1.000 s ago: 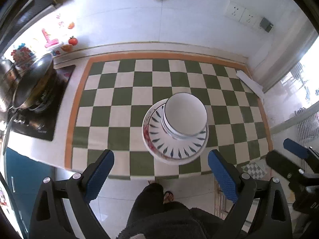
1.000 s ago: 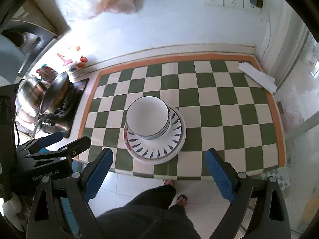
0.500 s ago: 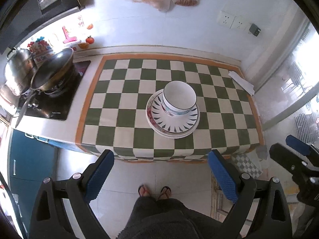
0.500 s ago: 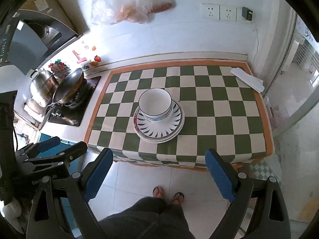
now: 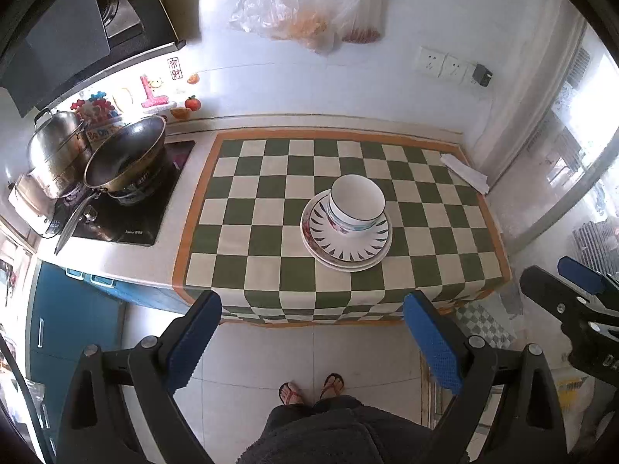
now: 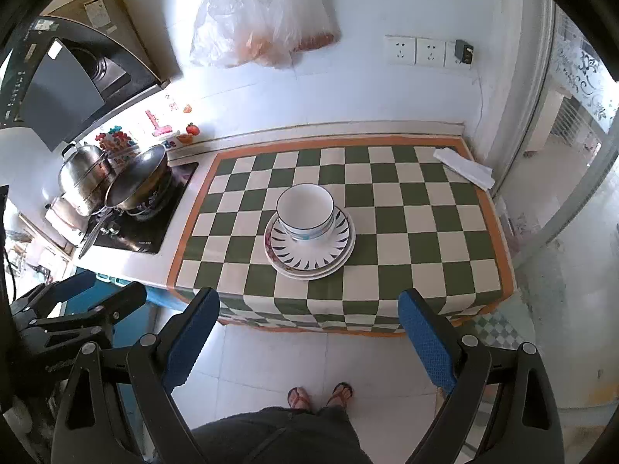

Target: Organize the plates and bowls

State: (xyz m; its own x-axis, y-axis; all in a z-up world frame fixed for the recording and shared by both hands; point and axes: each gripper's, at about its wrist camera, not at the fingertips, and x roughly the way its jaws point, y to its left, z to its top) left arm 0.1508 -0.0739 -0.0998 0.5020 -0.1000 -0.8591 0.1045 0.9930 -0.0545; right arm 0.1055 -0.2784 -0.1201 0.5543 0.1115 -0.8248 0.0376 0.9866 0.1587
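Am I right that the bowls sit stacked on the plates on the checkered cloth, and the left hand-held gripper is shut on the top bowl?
Not quite. The bowls do sit stacked on the plates on the checkered cloth, but the left hand-held gripper is open and holds nothing, well back from the counter, as the left wrist view shows.

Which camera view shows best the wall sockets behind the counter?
The right wrist view: the wall sockets face the camera there, and their holes are readable. In the left wrist view the wall sockets sit further toward the edge, tilted and smaller, so detail is harder to see.

Black tongs [image 5: 311, 336], blue pads [image 5: 433, 344]; person's dark fleece, sandals [image 6: 321, 393].
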